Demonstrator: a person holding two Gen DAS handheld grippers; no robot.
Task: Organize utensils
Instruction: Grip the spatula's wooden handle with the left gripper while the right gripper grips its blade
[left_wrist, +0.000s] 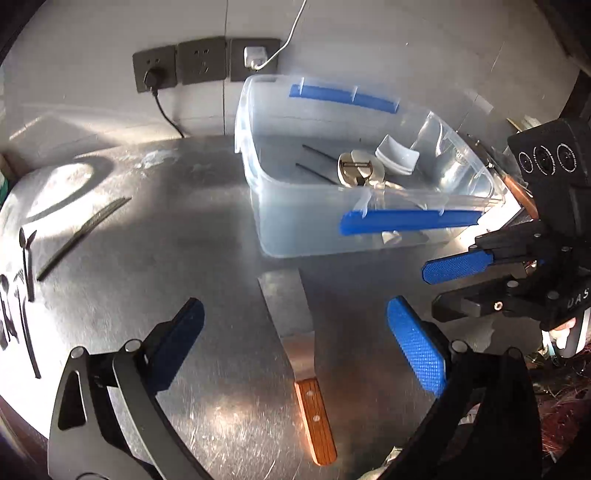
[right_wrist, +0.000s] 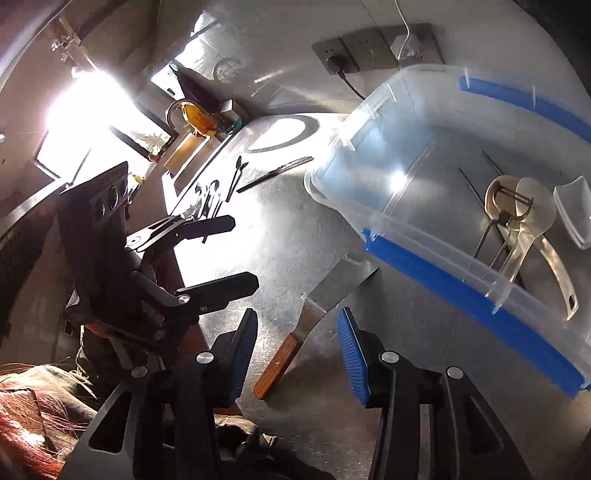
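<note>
Left gripper (left_wrist: 295, 343): jaws spread wide, holding nothing, hovering over the scraper with one pad on either side of the blade.
Right gripper (right_wrist: 297, 354): jaws also apart and empty, low over the scraper's wooden handle.
Scraper (left_wrist: 301, 354): flat metal blade, wooden handle, lying on the steel counter (left_wrist: 184, 258) just in front of the bin, its blade tip nearly touching the bin wall.
Clear plastic bin (left_wrist: 295, 221): blue latches on its long sides; already inside are a peeler (right_wrist: 509, 206), metal spoons (right_wrist: 535, 221), a small white dish (left_wrist: 397, 155) and two thin dark sticks (skewers or chopsticks, hard to say).
Still out on the counter: the scraper, a long dark file-like tool (left_wrist: 83, 236) and a cluster of small dark utensils (left_wrist: 22, 295) at the far left edge.
Progress: roughly midway, by my reading; several pieces are binned, several remain.
Next step, likely: close on the scraper and lift it into the bin.
</note>
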